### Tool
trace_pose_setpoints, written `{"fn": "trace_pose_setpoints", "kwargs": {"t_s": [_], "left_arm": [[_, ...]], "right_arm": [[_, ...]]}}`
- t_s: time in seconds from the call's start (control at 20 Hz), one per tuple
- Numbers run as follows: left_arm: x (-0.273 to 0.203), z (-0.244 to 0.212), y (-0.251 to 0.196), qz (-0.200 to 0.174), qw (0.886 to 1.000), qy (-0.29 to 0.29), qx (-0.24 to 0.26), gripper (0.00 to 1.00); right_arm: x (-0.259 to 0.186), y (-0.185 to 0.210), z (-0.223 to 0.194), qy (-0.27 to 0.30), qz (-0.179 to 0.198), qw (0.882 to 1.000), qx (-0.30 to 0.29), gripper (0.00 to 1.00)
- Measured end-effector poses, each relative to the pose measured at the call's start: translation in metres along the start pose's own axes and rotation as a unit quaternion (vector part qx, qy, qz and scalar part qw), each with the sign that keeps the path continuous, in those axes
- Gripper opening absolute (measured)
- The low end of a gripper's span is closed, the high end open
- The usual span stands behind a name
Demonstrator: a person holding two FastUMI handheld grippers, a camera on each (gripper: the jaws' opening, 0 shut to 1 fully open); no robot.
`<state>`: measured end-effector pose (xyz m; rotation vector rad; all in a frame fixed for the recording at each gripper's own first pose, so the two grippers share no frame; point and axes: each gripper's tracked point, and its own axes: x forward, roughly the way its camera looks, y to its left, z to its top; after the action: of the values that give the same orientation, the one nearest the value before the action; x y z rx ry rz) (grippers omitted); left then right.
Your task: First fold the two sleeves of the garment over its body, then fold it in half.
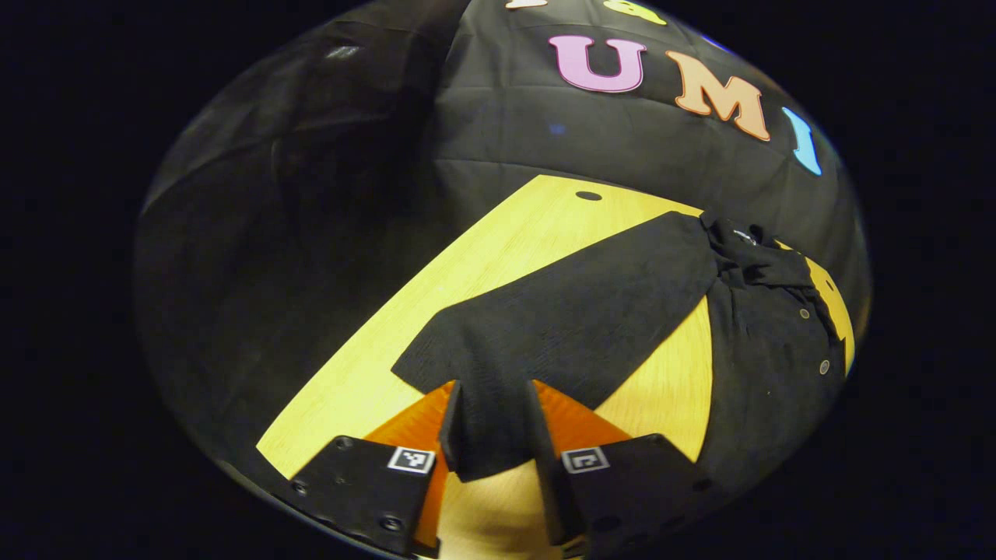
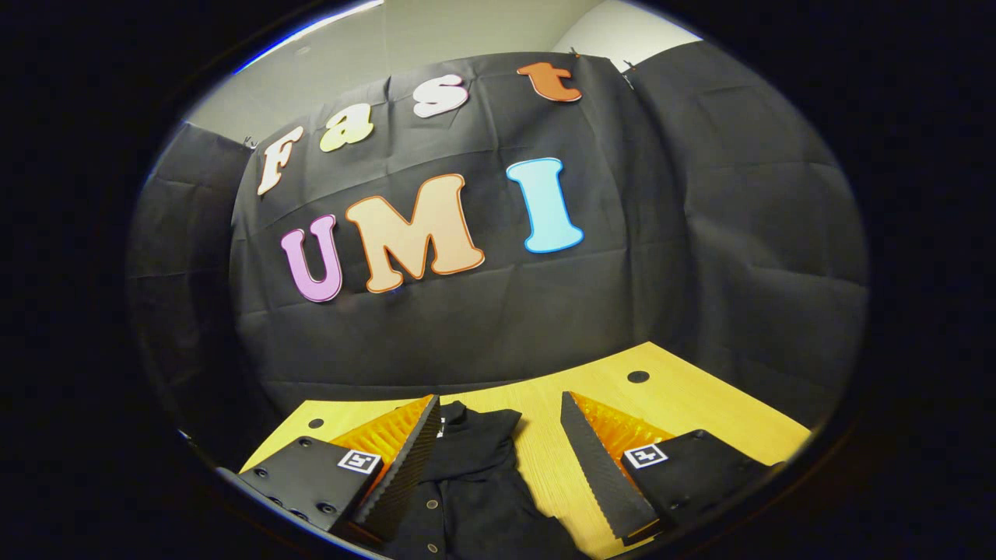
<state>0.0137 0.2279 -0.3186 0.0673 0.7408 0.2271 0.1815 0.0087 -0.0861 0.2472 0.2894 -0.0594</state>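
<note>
In the left gripper view, the left gripper grips the cuff end of the black fabric garment's long sleeve, which stretches ahead across the yellow wooden table, presumably ready for folding over the body.

In the right gripper view, the right gripper hovers unclenched, the garment's buttoned collar between its fingers.

Two handheld grippers, left gripper and right gripper, each with a pair of wedge-shaped, ridged fingers on boxy black mounts studded with small screws and carrying small square black-and-white coded markers.
</note>
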Motion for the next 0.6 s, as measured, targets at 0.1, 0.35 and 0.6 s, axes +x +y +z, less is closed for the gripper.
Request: {"fn": "trace_pose_setpoints", "kwargs": {"t_s": [0.1,0.35,0.6], "left_arm": [[0.002,0.001,-0.007,-0.001,1.000,-0.006,-0.002,0.19],[0.003,0.000,-0.011,0.002,1.000,0.001,0.009,0.00],[0.005,0.000,-0.012,0.003,0.999,0.028,0.043,0.00]], "right_arm": [[-0.007,-0.007,0.001,-0.003,-0.007,1.000,0.005,0.97],[-0.023,-0.021,0.001,-0.006,-0.023,1.000,0.012,0.97],[-0.038,-0.030,-0.005,-0.015,-0.048,0.998,0.026,0.97]]}}
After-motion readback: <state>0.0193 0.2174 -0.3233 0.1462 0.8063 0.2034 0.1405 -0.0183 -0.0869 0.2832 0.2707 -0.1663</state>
